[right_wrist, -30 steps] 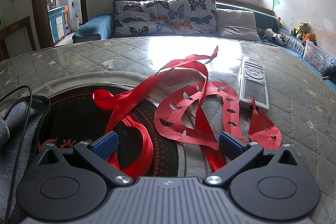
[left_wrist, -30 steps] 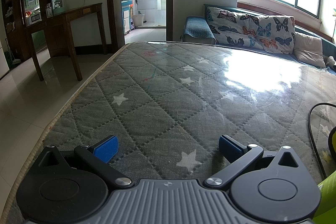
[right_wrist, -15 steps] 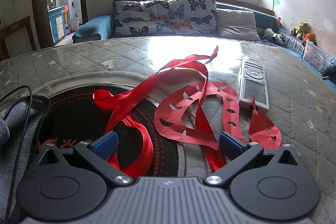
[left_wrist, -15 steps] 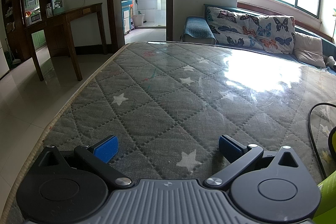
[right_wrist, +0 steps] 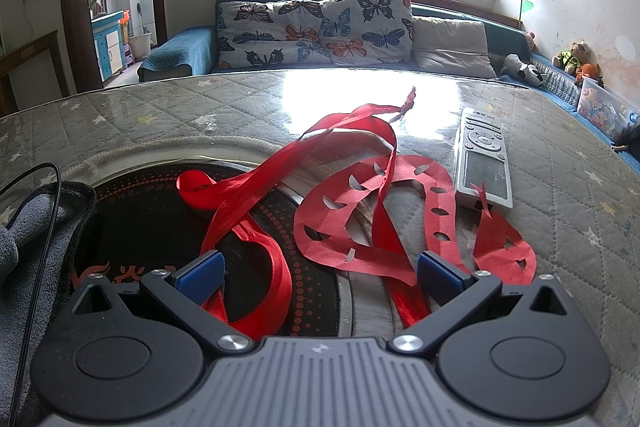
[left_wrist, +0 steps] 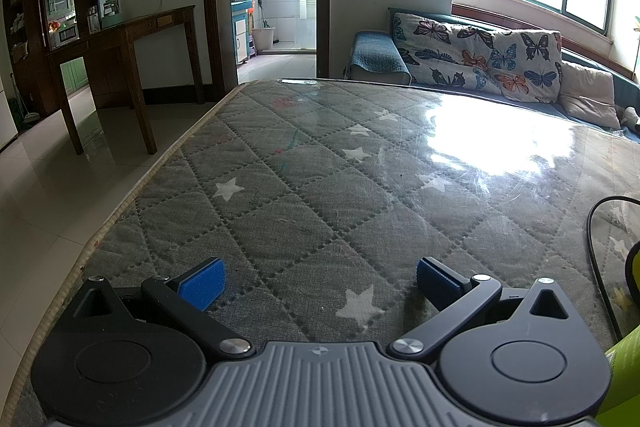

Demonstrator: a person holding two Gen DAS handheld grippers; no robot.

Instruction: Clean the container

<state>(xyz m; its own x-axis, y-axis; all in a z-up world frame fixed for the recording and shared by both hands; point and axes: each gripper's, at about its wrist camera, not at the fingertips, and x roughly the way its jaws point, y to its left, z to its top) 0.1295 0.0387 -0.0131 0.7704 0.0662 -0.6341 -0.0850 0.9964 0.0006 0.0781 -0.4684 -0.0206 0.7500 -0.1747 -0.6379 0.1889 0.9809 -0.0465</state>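
The table, covered with a grey quilted cloth printed with white stars under a clear glossy sheet, takes up most of both views and serves as the reference for all that follows. Beyond its far edge stands a sofa with butterfly-print cushions under a bright window. Set into the table, toward its near side, is a round black cooktop with a metal rim and orange dotted markings; whether this is the container to be cleaned cannot be told, and no other container is identifiable. A grey towel lies on the table over the cooktop's left edge, with a thin black cable running across it. A red satin ribbon loops across the cooktop and out onto the table cloth, partly overlapping a red paper cutout with leaf-shaped holes lying just right of the cooktop. A grey remote control rests flat on the table beyond the cutout, its near end touching the paper. The right gripper hovers low over the cooktop's near rim, jaws spread wide, holding nothing, ribbon between its blue pads. The left gripper sits above bare cloth near the table's left edge, likewise spread wide and empty.
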